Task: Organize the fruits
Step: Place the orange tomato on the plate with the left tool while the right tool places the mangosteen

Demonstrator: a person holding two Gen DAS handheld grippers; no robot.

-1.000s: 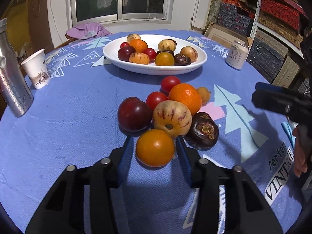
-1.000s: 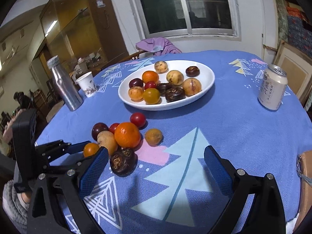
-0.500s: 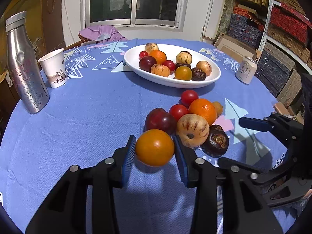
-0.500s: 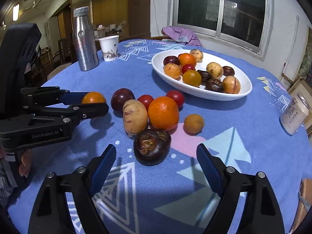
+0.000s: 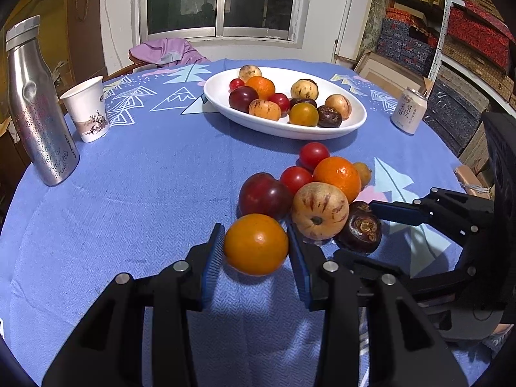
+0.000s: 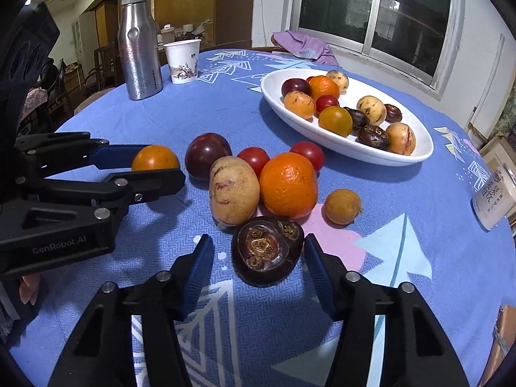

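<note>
My left gripper [image 5: 256, 245] is shut on a small orange fruit [image 5: 255, 244], held just above the blue cloth; it also shows in the right wrist view [image 6: 155, 158]. My right gripper [image 6: 258, 261] is open, its fingers either side of a dark brown mangosteen [image 6: 267, 252] without touching it. Beside these lies a pile: a dark plum [image 6: 208, 155], a striped pepino melon [image 6: 233, 190], a large orange [image 6: 288, 184], two red tomatoes [image 6: 253, 158] and a small brownish fruit [image 6: 342, 206]. A white oval plate [image 6: 416, 158] with several fruits stands behind.
A steel bottle [image 5: 38, 129] and a paper cup [image 5: 87, 109] stand at the left of the round table. A drink can [image 5: 409, 111] stands at the right. A purple cloth [image 5: 167, 51] lies on a chair beyond the far edge.
My left gripper closed on the orange fruit and lifted it back from the pile. My right gripper came in low and now straddles the mangosteen.
</note>
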